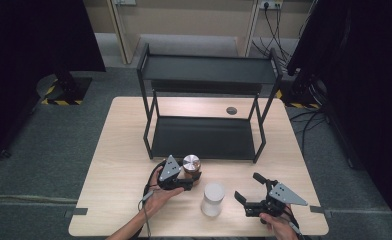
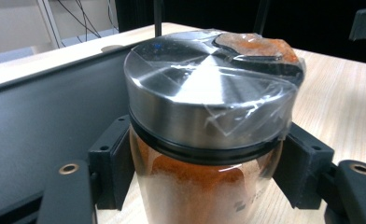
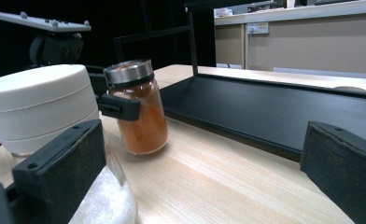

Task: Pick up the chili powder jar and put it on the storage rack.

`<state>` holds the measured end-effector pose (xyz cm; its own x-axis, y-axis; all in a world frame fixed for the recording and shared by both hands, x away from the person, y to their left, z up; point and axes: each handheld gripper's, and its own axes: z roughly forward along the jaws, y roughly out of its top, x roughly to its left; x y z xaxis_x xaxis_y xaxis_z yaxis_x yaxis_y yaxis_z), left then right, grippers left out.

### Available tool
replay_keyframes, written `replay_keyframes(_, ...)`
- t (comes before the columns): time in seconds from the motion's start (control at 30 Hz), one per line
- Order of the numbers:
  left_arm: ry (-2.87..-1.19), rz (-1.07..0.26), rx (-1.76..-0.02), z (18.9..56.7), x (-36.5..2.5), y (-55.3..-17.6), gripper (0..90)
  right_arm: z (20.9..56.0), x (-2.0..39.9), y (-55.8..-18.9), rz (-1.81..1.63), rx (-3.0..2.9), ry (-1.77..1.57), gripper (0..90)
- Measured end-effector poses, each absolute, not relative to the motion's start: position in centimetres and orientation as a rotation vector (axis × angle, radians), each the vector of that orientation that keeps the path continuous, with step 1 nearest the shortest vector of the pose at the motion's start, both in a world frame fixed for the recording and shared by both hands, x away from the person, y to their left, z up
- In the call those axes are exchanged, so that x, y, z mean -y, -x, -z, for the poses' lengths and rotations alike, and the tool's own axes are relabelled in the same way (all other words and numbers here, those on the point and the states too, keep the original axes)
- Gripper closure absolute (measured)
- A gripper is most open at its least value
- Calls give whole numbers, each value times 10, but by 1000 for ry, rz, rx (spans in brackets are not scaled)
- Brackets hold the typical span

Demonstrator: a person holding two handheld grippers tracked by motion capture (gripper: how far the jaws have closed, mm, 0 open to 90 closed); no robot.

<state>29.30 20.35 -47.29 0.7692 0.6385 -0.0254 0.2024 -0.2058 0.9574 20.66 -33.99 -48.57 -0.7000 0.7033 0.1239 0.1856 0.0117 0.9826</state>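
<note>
Left claw: the left gripper [image 1: 193, 181] is squeezed shut on the spice jar [image 1: 191, 167], with one black pad on each side of the glass, just under the lid.
Right claw: the right gripper [image 1: 249, 192] is wide open with nothing between its jaws. It sits low near the front edge of the table [image 1: 114, 165], on the right.
White jar: the white-lidded jar [image 1: 213, 199] stands between the two claws, near the front. It is close to the right claw's jaw but I cannot tell if they touch.
Spice jar: it has orange powder inside and a shiny silver lid [image 2: 204, 102] with clear tape stuck over it. Its bottom looks to rest on the wood, and it leans a little. It is just in front of the rack.
Rack: the black metal rack [image 1: 204, 137] stands farther back in the middle of the table, with a low shelf and a high shelf.
</note>
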Motion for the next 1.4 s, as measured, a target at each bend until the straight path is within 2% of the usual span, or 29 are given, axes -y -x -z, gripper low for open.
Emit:
replay_keyframes(0.8,-1727,-464,-665,428,-214,-292,303,486,340,-207,-1738,-1893,-914,6)
replay_keyframes(1.4,-1740,-479,-624,372,-222,-303,303,486,339,-208,-1741,-1891,-922,6)
